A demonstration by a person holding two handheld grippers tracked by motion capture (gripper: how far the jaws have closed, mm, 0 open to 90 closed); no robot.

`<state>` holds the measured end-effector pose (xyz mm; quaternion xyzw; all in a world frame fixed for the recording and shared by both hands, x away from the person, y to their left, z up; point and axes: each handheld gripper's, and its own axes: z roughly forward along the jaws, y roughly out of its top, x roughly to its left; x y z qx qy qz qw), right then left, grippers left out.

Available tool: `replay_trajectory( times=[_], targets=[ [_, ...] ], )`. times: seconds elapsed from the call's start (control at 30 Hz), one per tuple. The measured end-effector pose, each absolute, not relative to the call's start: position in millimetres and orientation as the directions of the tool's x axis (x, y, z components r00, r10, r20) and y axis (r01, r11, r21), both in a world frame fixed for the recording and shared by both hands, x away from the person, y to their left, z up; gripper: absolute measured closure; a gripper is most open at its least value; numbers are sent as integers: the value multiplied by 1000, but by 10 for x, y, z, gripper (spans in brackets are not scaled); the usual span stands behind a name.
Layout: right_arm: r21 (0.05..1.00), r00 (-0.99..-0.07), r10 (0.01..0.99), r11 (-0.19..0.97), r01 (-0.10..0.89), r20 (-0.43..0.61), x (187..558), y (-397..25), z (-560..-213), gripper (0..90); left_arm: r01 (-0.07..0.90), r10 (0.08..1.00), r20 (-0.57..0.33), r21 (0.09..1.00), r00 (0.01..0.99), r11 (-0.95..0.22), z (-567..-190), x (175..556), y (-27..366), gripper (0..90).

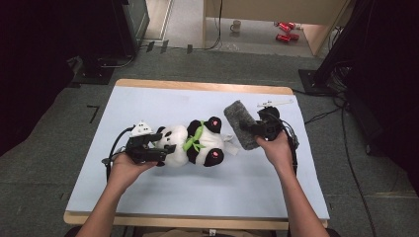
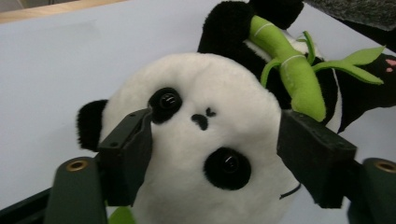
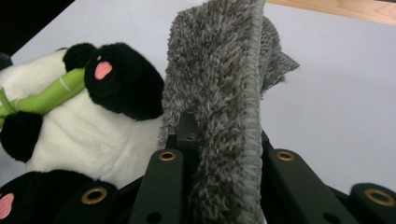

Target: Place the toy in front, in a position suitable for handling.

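Grey carpet surrounds a wooden-edged table [image 1: 148, 84] covered by a smooth pale blue sheet, and on that sheet a plush panda [image 1: 190, 144] is laid on its back near the centre, its head toward 9 o'clock and its feet toward 3 o'clock in the high view. The left gripper [image 1: 160, 149] is set around the head: in the left gripper view the round white face [image 2: 205, 140] is seen between the two black jaws, which are spread wide and pressed against its sides, one beside a glossy button eye, the other just below the stuffed green bamboo stalk [image 2: 292, 70] held across the chest. The fur is short and soft, with black ears and limbs and pink paw pads. At 3 o'clock from the panda, a grey shaggy cloth [image 1: 240, 124] is clamped by the right gripper [image 1: 257, 129]; in the right gripper view its long microfibre pile and stitched edge [image 3: 219, 93] are seen rising upright from between narrowly closed jaws, just beside a black paw. Whether cloth and paw actually touch cannot be told, the pile hiding the gap.
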<state>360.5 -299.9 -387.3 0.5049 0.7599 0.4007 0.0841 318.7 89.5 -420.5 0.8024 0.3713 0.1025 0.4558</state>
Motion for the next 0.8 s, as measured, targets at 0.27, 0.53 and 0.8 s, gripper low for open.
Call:
replay_trajectory(
  times=[0.27, 0.53, 0.8],
  targets=[
    [713, -496, 821, 168, 681, 281, 3572, -2873, -3721, 761, 475, 705, -152, 832, 692, -287, -4319, 3158, 894, 231],
    [717, -548, 787, 205, 667, 284, 3657, -2571, -3565, 760, 506, 701, -182, 813, 690, -288, -4346, 3199, 965, 236],
    [714, -592, 761, 257, 652, 267, 3777, -2280, -3387, 761, 531, 730, -209, 812, 651, -241, -4401, 3207, 943, 267]
  ],
)
